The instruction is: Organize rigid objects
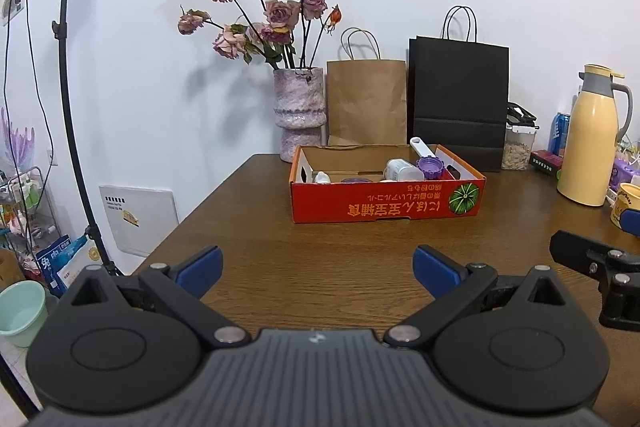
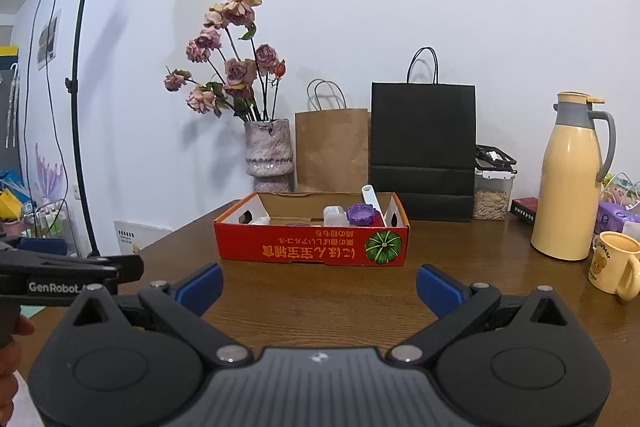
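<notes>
A red cardboard box (image 1: 384, 201) (image 2: 312, 245) with a pumpkin picture stands on the brown wooden table (image 1: 320, 259) (image 2: 320, 291). Inside it lie a white bottle (image 1: 402, 169) (image 2: 334, 215), a purple ridged lid (image 1: 430, 165) (image 2: 360, 214), a white scoop handle (image 1: 420, 145) (image 2: 370, 197) and other small items. My left gripper (image 1: 318, 265) is open over the table, well short of the box, with nothing between its blue pads. My right gripper (image 2: 319, 285) is open too, also short of the box and empty.
Behind the box stand a vase of dried roses (image 1: 298, 107), a brown paper bag (image 1: 366, 103) and a black paper bag (image 1: 458, 99). To the right are a clear food jar (image 2: 492, 193), a yellow thermos (image 2: 570, 179) and a yellow mug (image 2: 614, 267). A light stand (image 2: 78, 107) rises at left.
</notes>
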Action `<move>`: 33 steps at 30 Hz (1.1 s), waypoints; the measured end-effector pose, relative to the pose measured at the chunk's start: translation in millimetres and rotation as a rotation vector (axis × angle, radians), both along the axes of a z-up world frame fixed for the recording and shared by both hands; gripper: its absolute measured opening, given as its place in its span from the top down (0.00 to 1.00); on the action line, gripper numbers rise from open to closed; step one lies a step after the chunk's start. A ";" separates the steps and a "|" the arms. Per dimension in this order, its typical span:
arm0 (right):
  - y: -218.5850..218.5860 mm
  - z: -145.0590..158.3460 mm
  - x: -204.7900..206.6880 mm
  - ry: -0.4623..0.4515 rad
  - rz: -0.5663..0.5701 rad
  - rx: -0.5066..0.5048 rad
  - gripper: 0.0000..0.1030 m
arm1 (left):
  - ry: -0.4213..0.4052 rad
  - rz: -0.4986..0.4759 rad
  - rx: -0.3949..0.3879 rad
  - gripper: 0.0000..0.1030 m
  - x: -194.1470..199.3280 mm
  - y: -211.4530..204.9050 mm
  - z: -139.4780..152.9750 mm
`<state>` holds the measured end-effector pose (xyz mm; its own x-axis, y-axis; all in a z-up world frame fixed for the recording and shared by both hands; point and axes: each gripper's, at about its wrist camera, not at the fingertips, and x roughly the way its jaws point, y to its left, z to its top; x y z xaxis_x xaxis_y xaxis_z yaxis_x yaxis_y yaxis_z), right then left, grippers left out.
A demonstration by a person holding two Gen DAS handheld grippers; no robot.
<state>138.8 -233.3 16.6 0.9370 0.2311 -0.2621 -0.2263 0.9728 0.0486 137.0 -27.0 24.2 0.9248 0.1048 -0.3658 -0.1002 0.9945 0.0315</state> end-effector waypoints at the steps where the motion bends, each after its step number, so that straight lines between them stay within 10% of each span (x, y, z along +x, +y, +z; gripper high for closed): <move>1: -0.1 0.4 -2.1 -0.002 0.002 0.000 0.00 | -0.001 0.001 0.000 0.00 -0.8 0.2 0.5; 33: 5.9 4.2 -9.2 -0.018 0.008 -0.003 0.00 | -0.008 -0.001 -0.003 0.00 -5.9 1.2 2.4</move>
